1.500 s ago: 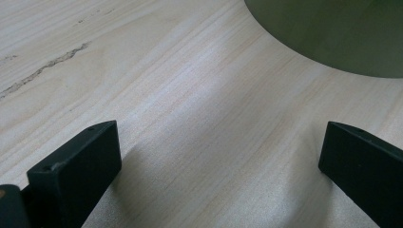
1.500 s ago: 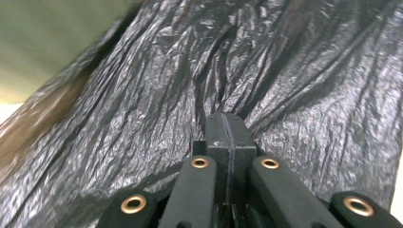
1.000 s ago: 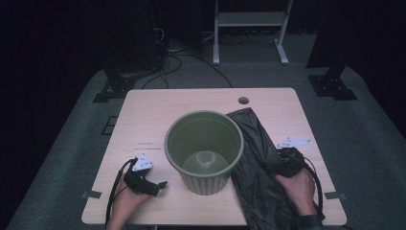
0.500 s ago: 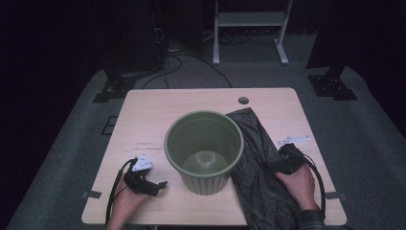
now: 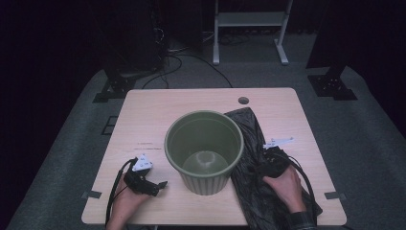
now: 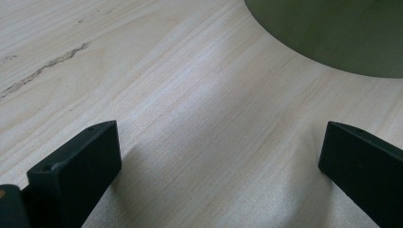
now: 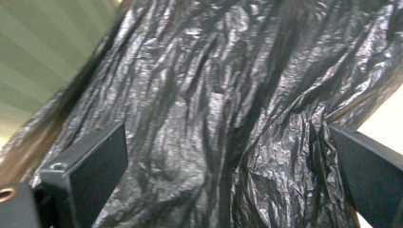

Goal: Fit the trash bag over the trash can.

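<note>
At the bench's [image 5: 143,120] three o'clock side, the right gripper [image 5: 268,162] hovers, fingers wide, over the black bag [image 5: 249,139] beside the bin [image 5: 203,148] (left gripper [image 5: 151,184] wide, idle); next likely calls for pinching the plastic.

My right gripper [image 5: 269,160] rests on the black bag [image 5: 253,143] beside the green bin [image 5: 204,143]; my left gripper [image 5: 146,182] lies on the tabletop [image 5: 158,110].

No text, label, brand, number or sign is legible anywhere.
</note>
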`<state>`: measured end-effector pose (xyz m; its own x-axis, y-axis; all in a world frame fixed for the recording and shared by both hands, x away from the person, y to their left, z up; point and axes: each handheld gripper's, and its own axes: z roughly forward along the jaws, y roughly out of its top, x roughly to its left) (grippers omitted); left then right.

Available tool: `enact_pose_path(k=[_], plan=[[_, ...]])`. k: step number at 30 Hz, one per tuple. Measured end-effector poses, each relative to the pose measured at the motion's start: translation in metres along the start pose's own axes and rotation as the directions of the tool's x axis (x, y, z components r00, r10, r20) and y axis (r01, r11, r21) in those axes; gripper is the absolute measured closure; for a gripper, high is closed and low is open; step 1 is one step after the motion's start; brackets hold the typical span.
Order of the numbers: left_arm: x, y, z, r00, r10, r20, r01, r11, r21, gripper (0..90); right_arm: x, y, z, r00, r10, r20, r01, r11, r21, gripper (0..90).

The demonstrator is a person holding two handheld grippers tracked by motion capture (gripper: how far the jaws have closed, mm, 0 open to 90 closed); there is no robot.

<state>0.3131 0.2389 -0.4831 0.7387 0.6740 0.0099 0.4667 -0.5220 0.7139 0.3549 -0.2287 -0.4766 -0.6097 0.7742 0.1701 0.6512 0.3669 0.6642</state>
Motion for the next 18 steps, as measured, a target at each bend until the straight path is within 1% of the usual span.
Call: enact_pose_path(k=[5, 9, 15, 18], plan=[[0.0, 0.0, 0.0, 1.0, 0.0, 0.0, 0.0, 1.0, 0.0, 0.0, 0.011, 0.006, 0.009, 0.9996, -0.021, -0.016, 0.021, 1.0, -0.001, 1.2], [0.0, 0.0, 0.0, 1.0, 0.0, 0.0, 0.0, 1.0, 0.0, 0.0, 0.02, 0.01, 0.015, 0.999, -0.039, -0.021, 0.039, 0.999, 0.001, 1.2], [0.0, 0.0, 0.0, 1.0, 0.0, 0.0, 0.0, 1.0, 0.0, 0.0, 0.032, 0.015, 0.024, 0.9978, -0.066, -0.011, 0.066, 0.998, 0.002, 0.4], [0.0, 0.0, 0.0, 1.0, 0.0, 0.0, 0.0, 1.0, 0.0, 0.0, 0.039, 0.016, 0.028, 0.9956, -0.092, 0.017, 0.092, 0.996, 0.005, 0.0]])
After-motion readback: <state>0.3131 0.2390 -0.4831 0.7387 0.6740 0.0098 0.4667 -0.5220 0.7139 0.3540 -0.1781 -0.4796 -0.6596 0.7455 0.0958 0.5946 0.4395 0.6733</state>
